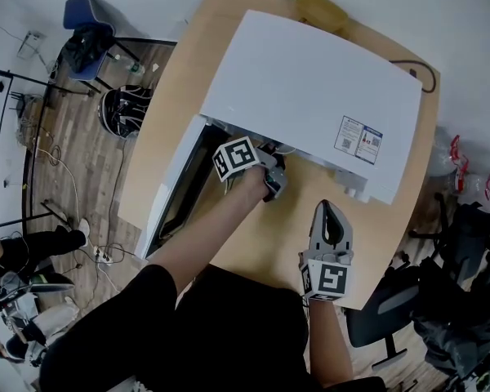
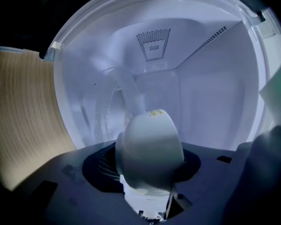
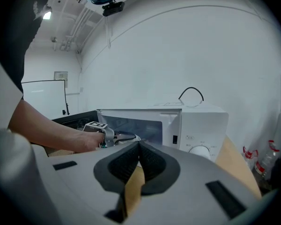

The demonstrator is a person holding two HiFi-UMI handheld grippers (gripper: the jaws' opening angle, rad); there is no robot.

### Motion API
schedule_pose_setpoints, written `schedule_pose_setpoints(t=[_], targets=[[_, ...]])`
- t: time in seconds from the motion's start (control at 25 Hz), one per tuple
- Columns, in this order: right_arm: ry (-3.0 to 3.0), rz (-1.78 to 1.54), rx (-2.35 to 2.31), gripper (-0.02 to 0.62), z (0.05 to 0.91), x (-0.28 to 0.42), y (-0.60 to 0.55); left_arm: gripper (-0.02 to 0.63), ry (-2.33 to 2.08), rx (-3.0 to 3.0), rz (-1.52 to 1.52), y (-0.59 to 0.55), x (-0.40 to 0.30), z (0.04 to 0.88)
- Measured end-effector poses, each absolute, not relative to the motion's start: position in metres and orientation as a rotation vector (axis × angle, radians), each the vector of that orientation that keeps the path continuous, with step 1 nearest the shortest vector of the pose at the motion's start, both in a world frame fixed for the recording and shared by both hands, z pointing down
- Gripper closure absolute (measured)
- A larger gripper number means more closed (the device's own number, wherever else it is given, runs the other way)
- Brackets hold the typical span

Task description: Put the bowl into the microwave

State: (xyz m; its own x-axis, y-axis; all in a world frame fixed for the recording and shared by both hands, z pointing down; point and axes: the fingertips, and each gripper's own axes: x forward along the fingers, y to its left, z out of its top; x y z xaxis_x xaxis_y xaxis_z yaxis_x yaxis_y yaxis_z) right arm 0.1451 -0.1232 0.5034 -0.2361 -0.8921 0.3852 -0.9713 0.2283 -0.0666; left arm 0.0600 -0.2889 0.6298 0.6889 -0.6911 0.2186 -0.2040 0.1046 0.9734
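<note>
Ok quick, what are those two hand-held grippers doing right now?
Left gripper: closed on a glossy white round bowl.
Right gripper: closed, empty.

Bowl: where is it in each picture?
Head view: not seen; the microwave roof hides it.
Left gripper view: bowl low centre, between the jaws, inside the microwave.
Right gripper view: cannot tell; left gripper reaches into the microwave.
Shared landmark: the white microwave.

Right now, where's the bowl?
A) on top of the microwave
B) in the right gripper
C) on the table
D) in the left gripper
D: the left gripper view shows the bowl tilted between the jaws of the left gripper, facing the open microwave; the right gripper is shut and empty.
</note>
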Motion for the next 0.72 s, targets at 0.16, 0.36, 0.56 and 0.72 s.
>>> schedule_pose_setpoints(t=[0.16,0.36,0.56,0.72], targets=[[-2.245,0.435,1.744,0.54,0.504,0.145,-0.125,0.396,-0.864,1.491,-0.364,-0.294,0.057,0.63],[-2.253,0.445,1.729,0.54,0.508,0.142,-0.126,0.39,-0.916,1.5,-0.33,-0.305,0.055,0.631],[-2.26,0.481,1.723,0.54,0.51,0.142,-0.126,0.388,-0.956,1.49,-0.305,-0.311,0.049,0.635],[-2.239,0.484,1.736,0.54,0.513,0.15,-0.125,0.387,-1.051,1.561,-0.204,-0.312,0.044,0.635]])
